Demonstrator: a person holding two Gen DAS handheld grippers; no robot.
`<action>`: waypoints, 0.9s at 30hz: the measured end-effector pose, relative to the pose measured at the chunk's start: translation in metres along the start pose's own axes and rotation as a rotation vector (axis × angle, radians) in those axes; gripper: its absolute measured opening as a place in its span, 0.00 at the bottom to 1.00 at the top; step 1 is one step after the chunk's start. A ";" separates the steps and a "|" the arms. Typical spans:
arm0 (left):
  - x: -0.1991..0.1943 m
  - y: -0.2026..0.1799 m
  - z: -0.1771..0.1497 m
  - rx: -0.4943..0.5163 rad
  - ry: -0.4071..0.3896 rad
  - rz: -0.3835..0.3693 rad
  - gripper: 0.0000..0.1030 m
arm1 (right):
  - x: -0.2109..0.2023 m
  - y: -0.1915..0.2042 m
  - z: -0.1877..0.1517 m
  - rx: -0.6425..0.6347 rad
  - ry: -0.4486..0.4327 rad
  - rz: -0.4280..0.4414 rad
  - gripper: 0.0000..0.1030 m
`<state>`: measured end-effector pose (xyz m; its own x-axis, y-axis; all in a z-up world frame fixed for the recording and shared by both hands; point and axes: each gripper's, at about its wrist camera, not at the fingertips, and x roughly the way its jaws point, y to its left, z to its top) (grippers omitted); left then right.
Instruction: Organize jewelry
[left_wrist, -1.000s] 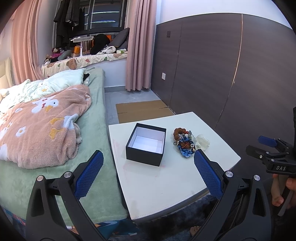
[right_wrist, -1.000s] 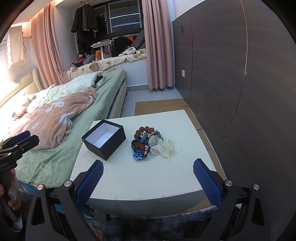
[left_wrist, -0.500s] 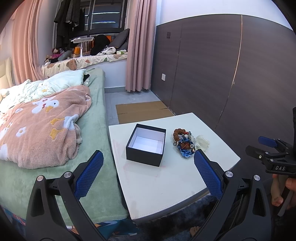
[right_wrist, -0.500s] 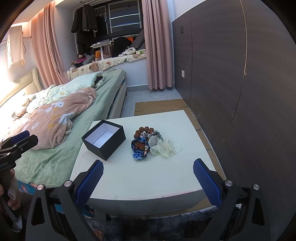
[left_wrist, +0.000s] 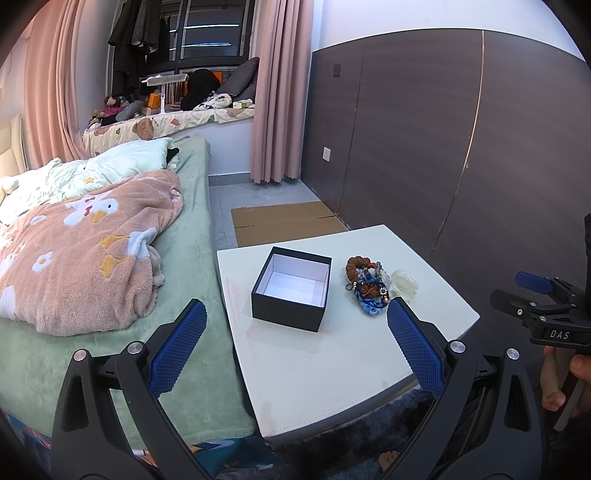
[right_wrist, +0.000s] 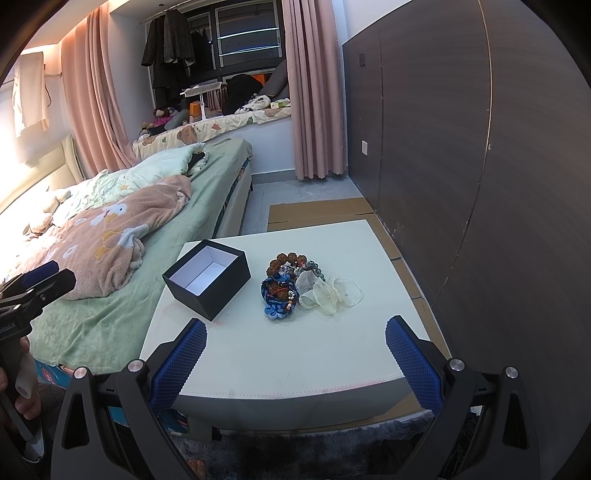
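A pile of jewelry (left_wrist: 368, 285) of brown beads, blue cord and small charms lies on a white table (left_wrist: 332, 354), beside a sheer pale fabric flower (left_wrist: 405, 283). An open black box (left_wrist: 291, 288) with a white, empty inside stands to the left of the pile. The same pile (right_wrist: 282, 286), flower (right_wrist: 332, 291) and box (right_wrist: 207, 278) show in the right wrist view. My left gripper (left_wrist: 293, 343) is open and empty, short of the table's near edge. My right gripper (right_wrist: 295, 354) is open and empty over the near edge.
A bed (left_wrist: 110, 280) with a pink blanket (left_wrist: 81, 243) borders the table's left side. A dark panelled wall (left_wrist: 443, 147) stands to the right. Flat cardboard (left_wrist: 284, 221) lies on the floor behind the table. A dark rug (right_wrist: 295, 454) lies below the near edge.
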<state>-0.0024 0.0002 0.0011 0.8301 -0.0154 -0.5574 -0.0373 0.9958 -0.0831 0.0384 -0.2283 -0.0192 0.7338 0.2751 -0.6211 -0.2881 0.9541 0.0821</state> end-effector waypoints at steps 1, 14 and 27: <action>0.000 0.000 0.000 0.000 0.000 0.000 0.95 | -0.001 0.001 -0.001 0.000 0.000 0.000 0.93; 0.006 -0.005 -0.001 0.007 0.003 -0.006 0.95 | 0.008 -0.014 0.000 0.013 0.015 -0.021 0.93; 0.048 -0.013 0.004 0.010 0.057 -0.058 0.95 | 0.032 -0.035 0.001 0.098 0.038 -0.016 0.93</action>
<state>0.0404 -0.0132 -0.0213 0.7977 -0.0775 -0.5980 0.0152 0.9940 -0.1085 0.0724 -0.2533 -0.0408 0.7135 0.2570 -0.6518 -0.2141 0.9658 0.1465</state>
